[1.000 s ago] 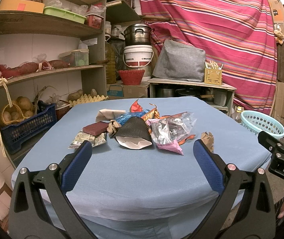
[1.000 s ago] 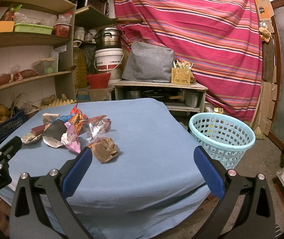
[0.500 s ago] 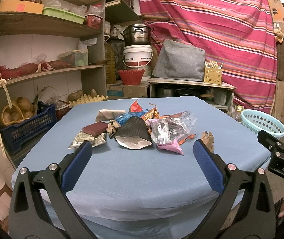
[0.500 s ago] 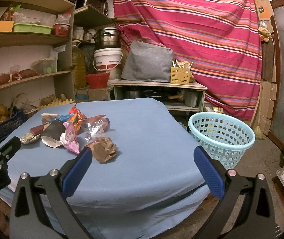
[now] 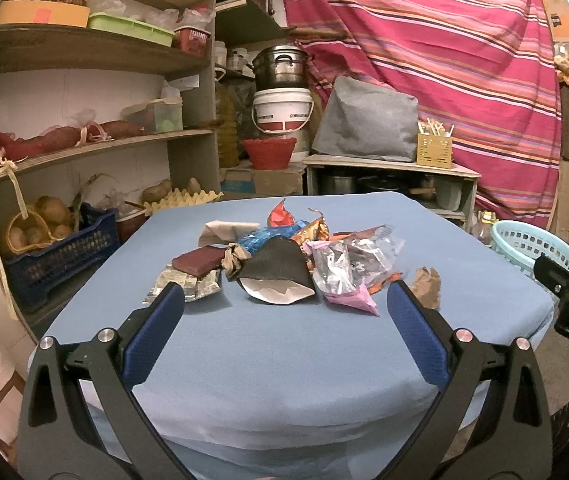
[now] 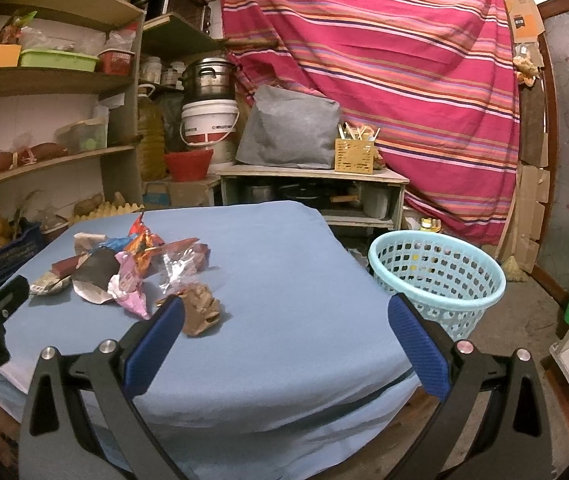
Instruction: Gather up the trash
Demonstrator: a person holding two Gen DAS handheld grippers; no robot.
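I see my left gripper (image 5: 284, 308) spread wide, holding nothing, above the near edge of the blue-clothed table (image 5: 284, 360). My right gripper (image 6: 286, 312) is equally wide and empty. The trash pile (image 5: 284, 264) lies at 12 o'clock from the left gripper, mid-table. Only the right view shows the crumpled brown paper (image 6: 202, 310) just beside its left finger, and the whole turquoise basket (image 6: 436, 276) on the floor at 2 o'clock.
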